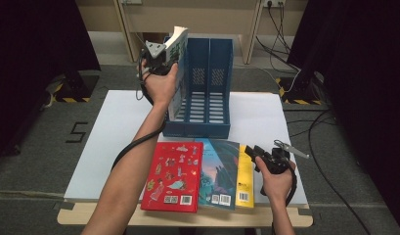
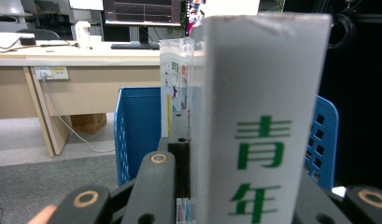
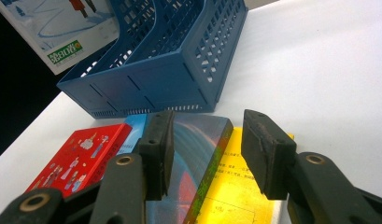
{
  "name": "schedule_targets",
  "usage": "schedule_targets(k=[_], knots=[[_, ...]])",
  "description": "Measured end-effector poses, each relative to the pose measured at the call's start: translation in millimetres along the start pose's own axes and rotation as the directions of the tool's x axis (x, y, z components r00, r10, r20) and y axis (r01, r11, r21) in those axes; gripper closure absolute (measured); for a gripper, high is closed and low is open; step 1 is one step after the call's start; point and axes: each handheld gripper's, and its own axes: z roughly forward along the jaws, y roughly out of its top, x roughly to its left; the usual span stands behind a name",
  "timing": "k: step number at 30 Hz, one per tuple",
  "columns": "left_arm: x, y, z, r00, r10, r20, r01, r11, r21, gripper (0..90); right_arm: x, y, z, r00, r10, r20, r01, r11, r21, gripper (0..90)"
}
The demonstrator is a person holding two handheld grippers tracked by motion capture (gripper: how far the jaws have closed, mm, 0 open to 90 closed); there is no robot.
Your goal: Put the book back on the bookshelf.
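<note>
My left gripper (image 1: 169, 58) is raised over the left end of a blue file rack (image 1: 207, 88) and is shut on a white book (image 1: 179, 49), held upright. In the left gripper view the book's spine (image 2: 263, 140), with green characters, stands between the jaws of the left gripper (image 2: 244, 158), and the blue file rack (image 2: 137, 130) is behind it. Three books lie flat at the table's front: red (image 1: 173, 176), dark teal (image 1: 218, 171) and yellow (image 1: 245, 176). My right gripper (image 1: 254, 152) hovers open by the yellow book. In its own view the right gripper (image 3: 212, 144) stands over the teal book (image 3: 198, 140) and the yellow book (image 3: 235, 186).
The white tabletop (image 1: 119, 127) has free room left and right of the rack. Cables (image 1: 329, 161) run over the floor at the right. A wooden desk (image 2: 62, 88) with a monitor stands beyond the table. Dark curtains flank both sides.
</note>
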Motion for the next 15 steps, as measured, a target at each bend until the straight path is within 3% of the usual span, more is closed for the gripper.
schedule_targets(k=[3,15], knots=[[2.7,-3.1,4.2,0.9999,-0.013,-0.002,0.013,0.9999,0.002,73.7,-0.1,0.2,-0.5,0.9999,0.011,0.000,-0.011,1.000,0.004,55.0],[2.6,-14.1,17.0,0.9999,0.014,-0.006,-0.014,0.9999,-0.008,73.7,-2.2,-1.7,2.4,1.0000,-0.009,0.003,0.009,1.000,0.005,55.0]])
